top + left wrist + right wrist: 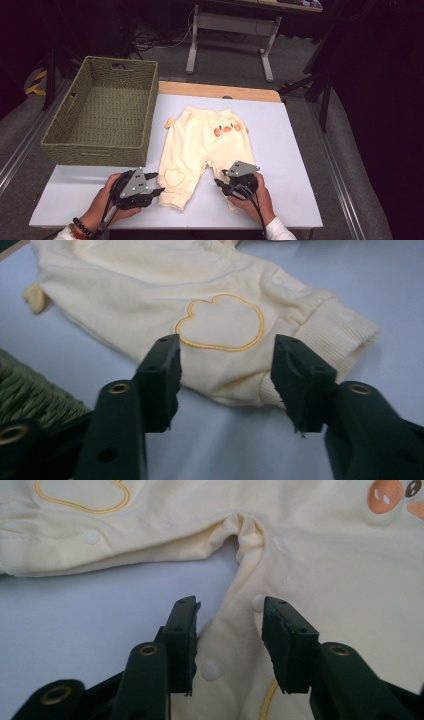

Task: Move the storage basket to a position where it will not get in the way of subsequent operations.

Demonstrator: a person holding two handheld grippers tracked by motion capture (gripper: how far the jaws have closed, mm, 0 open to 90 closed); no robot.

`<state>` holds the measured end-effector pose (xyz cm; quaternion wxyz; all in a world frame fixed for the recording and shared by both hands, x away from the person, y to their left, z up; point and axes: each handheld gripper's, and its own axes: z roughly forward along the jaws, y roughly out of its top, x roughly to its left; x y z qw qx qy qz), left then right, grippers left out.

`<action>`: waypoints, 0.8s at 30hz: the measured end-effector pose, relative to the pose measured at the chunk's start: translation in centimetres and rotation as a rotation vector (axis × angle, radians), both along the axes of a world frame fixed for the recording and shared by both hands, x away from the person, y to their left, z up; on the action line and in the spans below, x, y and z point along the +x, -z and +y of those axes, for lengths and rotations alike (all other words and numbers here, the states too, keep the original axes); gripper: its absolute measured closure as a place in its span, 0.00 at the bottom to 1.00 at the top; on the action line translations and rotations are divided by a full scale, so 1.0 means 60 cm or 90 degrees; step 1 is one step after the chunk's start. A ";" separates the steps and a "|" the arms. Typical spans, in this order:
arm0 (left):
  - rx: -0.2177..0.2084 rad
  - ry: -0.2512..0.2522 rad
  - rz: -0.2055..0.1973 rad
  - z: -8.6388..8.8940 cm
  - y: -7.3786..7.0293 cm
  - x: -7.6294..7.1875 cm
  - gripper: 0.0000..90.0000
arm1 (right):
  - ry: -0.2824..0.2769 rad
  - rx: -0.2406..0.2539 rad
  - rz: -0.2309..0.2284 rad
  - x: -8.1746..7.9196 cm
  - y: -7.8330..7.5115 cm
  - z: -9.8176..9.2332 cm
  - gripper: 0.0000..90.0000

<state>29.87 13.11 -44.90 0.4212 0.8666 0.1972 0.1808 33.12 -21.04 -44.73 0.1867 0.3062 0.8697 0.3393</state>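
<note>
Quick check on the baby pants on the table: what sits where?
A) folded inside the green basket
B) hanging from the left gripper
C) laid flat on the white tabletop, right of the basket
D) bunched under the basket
C: the cream baby pants lie spread flat on the white tabletop, to the right of the green woven basket, whose inside holds nothing visible.

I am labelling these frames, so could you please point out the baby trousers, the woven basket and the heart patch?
baby trousers (200, 135): high view, seat.
woven basket (95, 152): high view, near wall.
heart patch (220, 322): left gripper view, patch centre.
</note>
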 end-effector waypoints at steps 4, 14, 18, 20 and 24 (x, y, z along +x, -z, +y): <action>-0.009 -0.019 -0.005 0.016 0.002 -0.011 0.35 | 0.005 -0.025 0.005 -0.002 0.007 0.008 0.63; -0.025 -0.051 -0.010 0.041 -0.002 -0.014 0.23 | 0.000 -0.029 -0.008 -0.001 0.002 0.005 0.90; -0.032 -0.045 0.002 0.042 -0.001 -0.013 0.23 | -0.015 -0.019 -0.017 -0.011 -0.007 0.008 0.90; -0.031 -0.045 0.003 0.041 0.000 -0.013 0.22 | -0.021 -0.016 -0.017 -0.012 -0.008 0.008 0.92; -0.024 -0.044 0.015 0.035 0.004 -0.009 0.21 | -0.041 -0.001 -0.020 -0.017 -0.013 0.008 0.90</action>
